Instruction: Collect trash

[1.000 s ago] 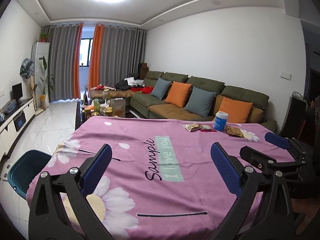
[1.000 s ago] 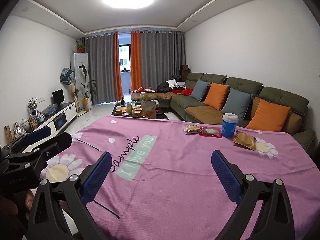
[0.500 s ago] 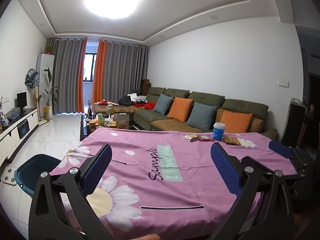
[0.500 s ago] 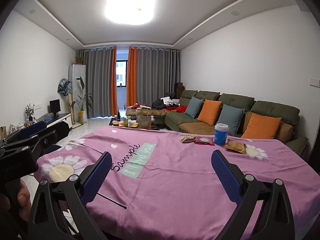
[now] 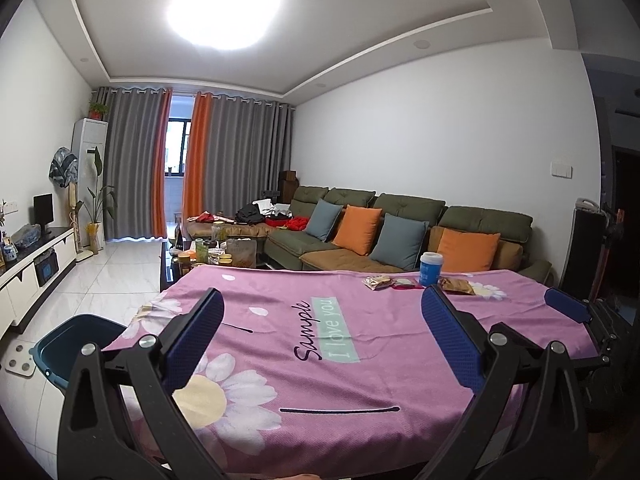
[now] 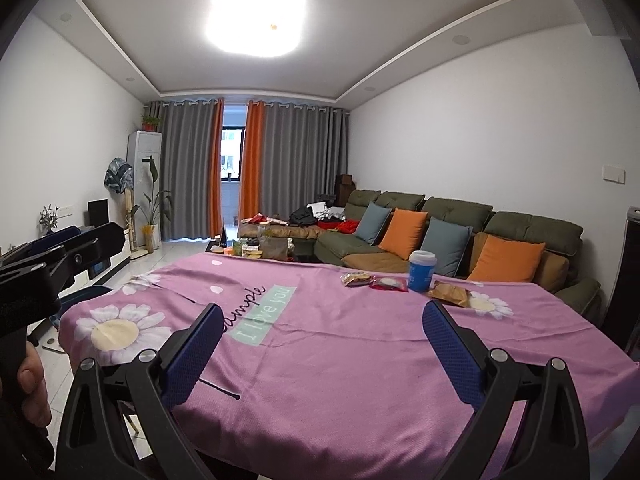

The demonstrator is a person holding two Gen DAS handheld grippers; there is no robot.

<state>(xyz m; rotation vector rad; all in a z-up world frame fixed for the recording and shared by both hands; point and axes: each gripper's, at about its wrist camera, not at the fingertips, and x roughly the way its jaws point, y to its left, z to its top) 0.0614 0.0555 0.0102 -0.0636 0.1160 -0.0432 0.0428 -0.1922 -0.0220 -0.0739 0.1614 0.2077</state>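
Note:
Trash lies at the far right of a table with a pink flowered cloth (image 6: 340,360): a blue cup (image 6: 421,271), a clear snack wrapper (image 6: 356,279), a red wrapper (image 6: 389,283) and a brown wrapper (image 6: 450,293). They also show in the left wrist view, the cup (image 5: 430,269) among them. My left gripper (image 5: 322,326) is open and empty over the near table edge. My right gripper (image 6: 323,338) is open and empty, well short of the trash. A blue bin (image 5: 74,346) stands on the floor left of the table.
A green sofa (image 6: 460,228) with orange and blue cushions runs behind the table. A cluttered coffee table (image 5: 216,250) stands beyond the far edge. A TV cabinet (image 5: 28,276) lines the left wall. The left gripper (image 6: 60,256) shows at the right wrist view's left edge.
Both grippers have pulled back and tilted up, so the table looks farther and more ceiling shows. Both stay open and empty. The trash has not moved.

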